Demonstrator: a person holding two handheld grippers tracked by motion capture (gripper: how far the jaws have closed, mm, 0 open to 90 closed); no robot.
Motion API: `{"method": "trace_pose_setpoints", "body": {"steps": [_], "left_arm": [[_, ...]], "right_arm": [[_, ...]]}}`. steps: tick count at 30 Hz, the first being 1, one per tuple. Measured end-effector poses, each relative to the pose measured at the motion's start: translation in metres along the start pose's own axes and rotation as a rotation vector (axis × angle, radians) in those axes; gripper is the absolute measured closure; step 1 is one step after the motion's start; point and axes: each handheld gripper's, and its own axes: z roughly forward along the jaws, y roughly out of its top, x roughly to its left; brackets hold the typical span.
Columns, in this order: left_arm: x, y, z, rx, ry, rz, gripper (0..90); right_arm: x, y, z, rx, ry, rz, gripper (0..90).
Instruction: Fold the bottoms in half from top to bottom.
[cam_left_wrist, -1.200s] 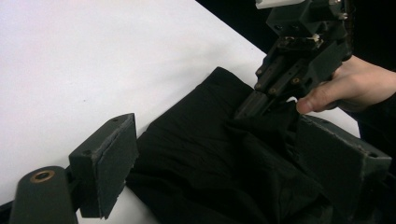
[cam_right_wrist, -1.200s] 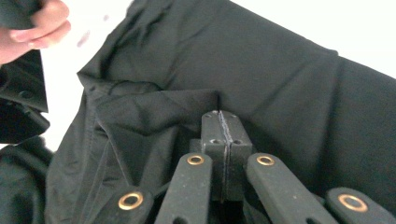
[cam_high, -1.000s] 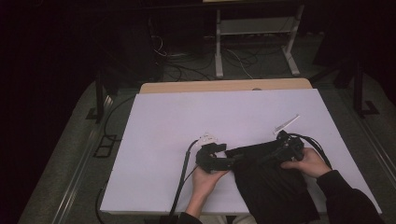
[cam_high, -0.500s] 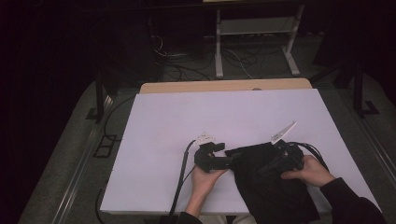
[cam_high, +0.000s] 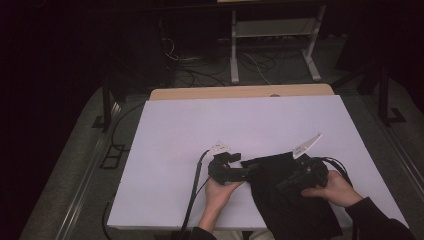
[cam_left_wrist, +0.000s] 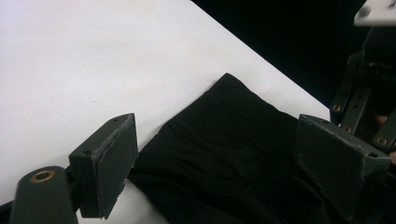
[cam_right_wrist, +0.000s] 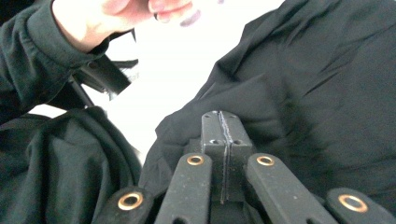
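A black cloth (cam_high: 292, 215) lies rumpled at the near right of the white table (cam_high: 200, 125). My left gripper (cam_high: 252, 170) lies low at the cloth's left corner and is open. In the left gripper view its pads (cam_left_wrist: 114, 163) stand wide apart on either side of the black cloth (cam_left_wrist: 224, 140) without touching it. My right gripper (cam_high: 281, 187) is over the cloth's middle, held by a hand at the right. In the right gripper view its jaws (cam_right_wrist: 219, 116) are pressed together, with a raised fold of cloth (cam_right_wrist: 336, 93) bunched at their tips.
The table's far and left parts are bare white. A wooden strip (cam_high: 240, 92) edges the back. Beyond it stand a metal frame (cam_high: 272, 35) and cables on a dark floor. A hand and dark sleeve (cam_right_wrist: 56, 56) are close in the right gripper view.
My right gripper has moved left and toward the near edge, taking the cloth's upper right part with it. The left gripper has stayed put.
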Motion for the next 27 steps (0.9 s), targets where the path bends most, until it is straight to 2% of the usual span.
{"method": "trace_pose_setpoints", "body": {"steps": [5,10,19,23,27], "left_arm": [[0.000,0.002,-0.003,0.004,0.004,0.007,13.7],[0.000,0.006,-0.005,0.005,0.009,0.014,13.7],[0.003,0.007,-0.005,0.011,0.020,0.006,13.7],[0.003,0.006,-0.004,0.011,0.018,0.005,13.7],[0.002,0.006,-0.004,0.015,0.017,0.011,13.7]], "right_arm": [[-0.001,0.008,-0.012,-0.051,-0.045,-0.006,88.6],[-0.007,0.014,-0.016,-0.063,-0.096,0.002,88.6],[-0.029,0.018,0.003,-0.001,-0.136,0.048,88.6],[-0.028,0.015,0.013,0.045,-0.124,0.046,88.6],[-0.022,0.010,0.017,0.063,-0.111,0.033,88.6]]}}
